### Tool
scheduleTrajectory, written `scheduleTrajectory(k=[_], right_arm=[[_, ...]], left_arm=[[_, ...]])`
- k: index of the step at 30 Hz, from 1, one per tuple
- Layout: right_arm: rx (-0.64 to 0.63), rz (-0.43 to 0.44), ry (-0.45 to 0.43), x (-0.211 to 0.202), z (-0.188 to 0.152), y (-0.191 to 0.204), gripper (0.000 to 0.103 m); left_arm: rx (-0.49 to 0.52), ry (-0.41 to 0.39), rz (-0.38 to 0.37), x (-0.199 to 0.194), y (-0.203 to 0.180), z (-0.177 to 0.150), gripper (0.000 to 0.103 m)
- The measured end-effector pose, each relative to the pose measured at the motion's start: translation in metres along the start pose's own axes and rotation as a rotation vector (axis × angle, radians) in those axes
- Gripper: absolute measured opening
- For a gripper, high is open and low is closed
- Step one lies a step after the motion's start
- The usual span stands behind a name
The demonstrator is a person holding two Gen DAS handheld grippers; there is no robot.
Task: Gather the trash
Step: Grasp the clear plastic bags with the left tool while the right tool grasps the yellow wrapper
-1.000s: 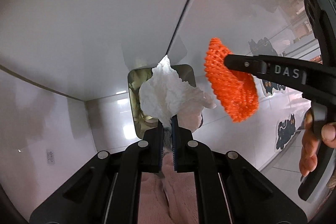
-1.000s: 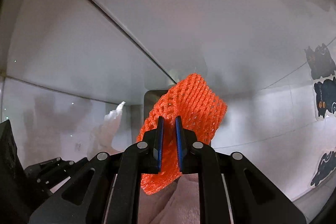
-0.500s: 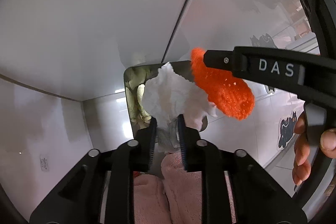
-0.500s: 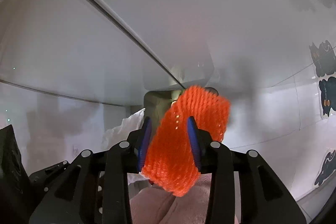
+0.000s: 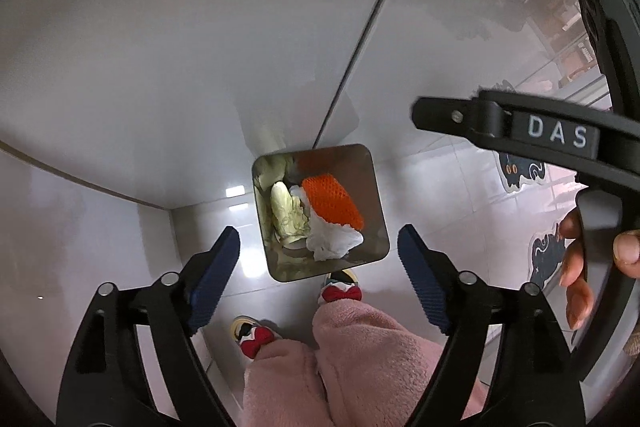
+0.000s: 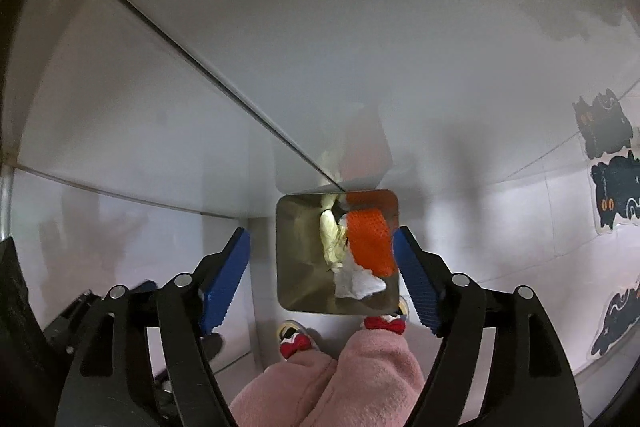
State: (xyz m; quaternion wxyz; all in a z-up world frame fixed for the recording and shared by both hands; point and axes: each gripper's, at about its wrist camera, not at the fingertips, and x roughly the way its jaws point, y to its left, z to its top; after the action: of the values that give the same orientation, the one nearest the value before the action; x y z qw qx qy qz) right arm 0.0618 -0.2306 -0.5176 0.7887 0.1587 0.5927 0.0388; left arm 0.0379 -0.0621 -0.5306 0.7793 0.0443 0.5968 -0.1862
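Left tongs (image 5: pixel 318 269): I had them apart, jaws having just been opening, nothing between the pads; they pointed steeply down over the bin.
Right tongs (image 6: pixel 322 273): also apart, jaws just opened too, empty; in the left view one of their black fingers crossed in from 3 o'clock, above the bin.
Bin (image 5: pixel 376 227): a shiny square metal one on the pale tiled floor, against the wall, just ahead of the person's slippers (image 5: pixel 340 291).
Net (image 5: pixel 332 199): the orange foam mesh lay inside the bin, toward 1 o'clock of the opening, resting on the other rubbish.
Tissue (image 5: pixel 332 241): the white crumpled wad sat at about 5 o'clock in the bin, touching the net's lower edge.
Yellowish scrap (image 5: pixel 286 217): at 9 o'clock of those two; I could not tell what it was.
Handling, net: I judged it very light, springy and soft; a pinch across a folded edge would hold, and it would spring back on release.
Handling, tissue: weightless and limp, easily torn; I would nip a thick crumple rather than a loose corner.
Progress: both pieces looked binned to me; any further trash lay out of view.
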Motion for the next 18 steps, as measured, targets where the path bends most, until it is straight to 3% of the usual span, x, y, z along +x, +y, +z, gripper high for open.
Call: scheduleTrajectory(k=[2, 5, 10, 18], right_arm=[[0.000, -0.013, -0.008, -0.010, 0.002, -0.002, 0.090], [-0.018, -0.036, -0.023, -0.038, 0.001, 0.002, 0.094], [-0.030, -0.039, -0.060, -0.083, 0.003, 0.011, 0.095], [0.033, 0.002, -0.163, -0.154, 0.017, 0.010, 0.095]], left_arm=[[-0.008, -0.013, -0.002, -0.016, -0.001, 0.002, 0.083], [-0.016, -0.044, 0.003, -0.047, -0.001, 0.005, 0.086], [-0.010, -0.112, 0.052, -0.100, 0.003, 0.009, 0.089], [-0.050, -0.215, 0.057, -0.172, 0.020, 0.023, 0.090]])
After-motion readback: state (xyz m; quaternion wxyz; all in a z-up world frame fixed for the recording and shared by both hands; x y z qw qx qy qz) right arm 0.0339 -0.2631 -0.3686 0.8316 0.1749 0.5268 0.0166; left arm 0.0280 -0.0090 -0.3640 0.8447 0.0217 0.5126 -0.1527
